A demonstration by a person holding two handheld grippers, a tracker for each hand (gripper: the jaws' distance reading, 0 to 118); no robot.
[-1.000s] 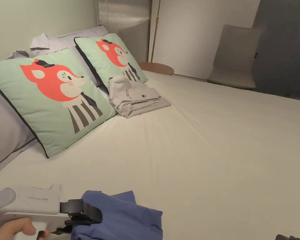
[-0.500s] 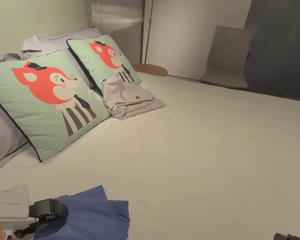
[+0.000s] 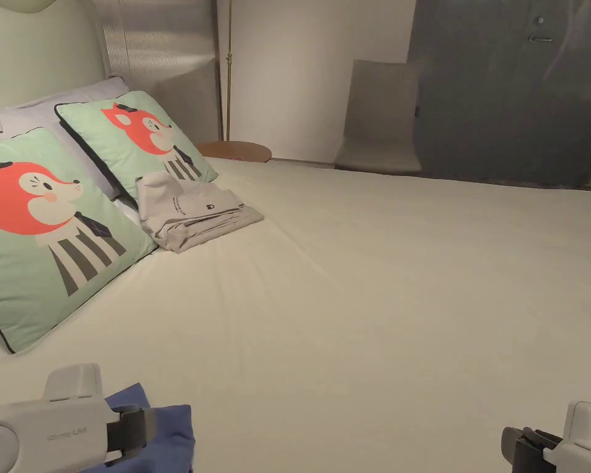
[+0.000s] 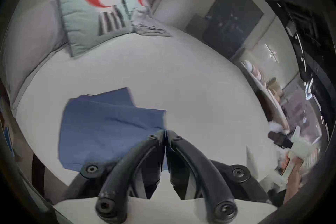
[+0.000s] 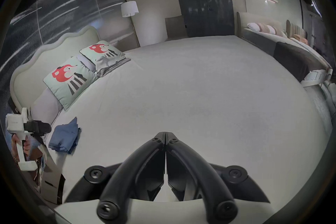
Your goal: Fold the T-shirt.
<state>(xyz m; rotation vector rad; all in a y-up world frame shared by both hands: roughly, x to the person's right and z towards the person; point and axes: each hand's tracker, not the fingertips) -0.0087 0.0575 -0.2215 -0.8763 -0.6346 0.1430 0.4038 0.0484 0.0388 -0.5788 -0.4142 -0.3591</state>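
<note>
A blue T-shirt point(image 3: 165, 434) lies folded into a small rectangle on the cream bed sheet point(image 3: 380, 295), near the front left corner. It also appears as the blue T-shirt point(image 4: 109, 128) and the blue T-shirt point(image 5: 63, 137). My left gripper point(image 3: 134, 428) is just left of it, jaws together. In its own view the left gripper point(image 4: 165, 132) is shut above the shirt's near edge with nothing gripped. From the right gripper view the left gripper point(image 5: 48, 128) hangs apart from the cloth. My right gripper point(image 5: 165, 134) is shut and empty over bare sheet; the right gripper point(image 3: 514, 446) sits at the front right.
A folded grey garment point(image 3: 189, 209) rests against two mint fox pillows point(image 3: 48, 246) at the head of the bed. A round side table point(image 3: 236, 151), a lamp pole and a chair point(image 3: 380, 123) stand beyond the far edge. Another bed point(image 5: 291, 49) is off to the right.
The head camera has turned right. My left gripper has drawn back left off the blue T-shirt, which now lies flat. More of the right gripper shows at the lower right.
</note>
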